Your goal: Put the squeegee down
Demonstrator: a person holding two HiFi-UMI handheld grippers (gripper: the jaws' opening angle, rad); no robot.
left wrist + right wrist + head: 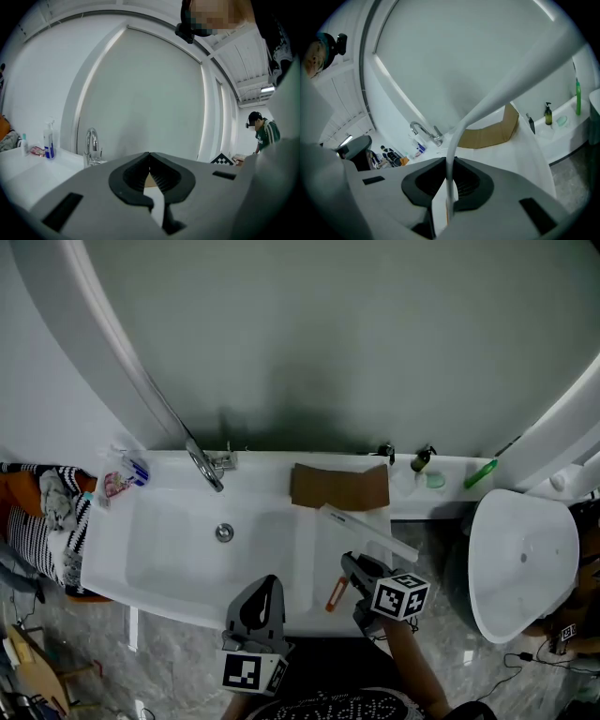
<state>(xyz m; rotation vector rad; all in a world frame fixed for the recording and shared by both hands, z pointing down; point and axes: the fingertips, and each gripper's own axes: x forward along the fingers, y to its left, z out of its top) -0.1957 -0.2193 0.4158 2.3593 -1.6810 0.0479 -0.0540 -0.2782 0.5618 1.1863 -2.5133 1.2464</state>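
The squeegee has a long white blade and a thin white neck with an orange end. My right gripper is shut on that neck above the right part of the white sink counter. In the right gripper view the neck runs up between the jaws, and the blade slants up to the right. My left gripper hovers at the counter's front edge, left of the right one. Its jaws are shut with nothing between them.
A chrome faucet and a drain mark the basin. A brown cardboard piece lies behind the squeegee. Small bottles stand at the left, a dark pump bottle and a green item at the right. A white bowl-shaped fixture stands right.
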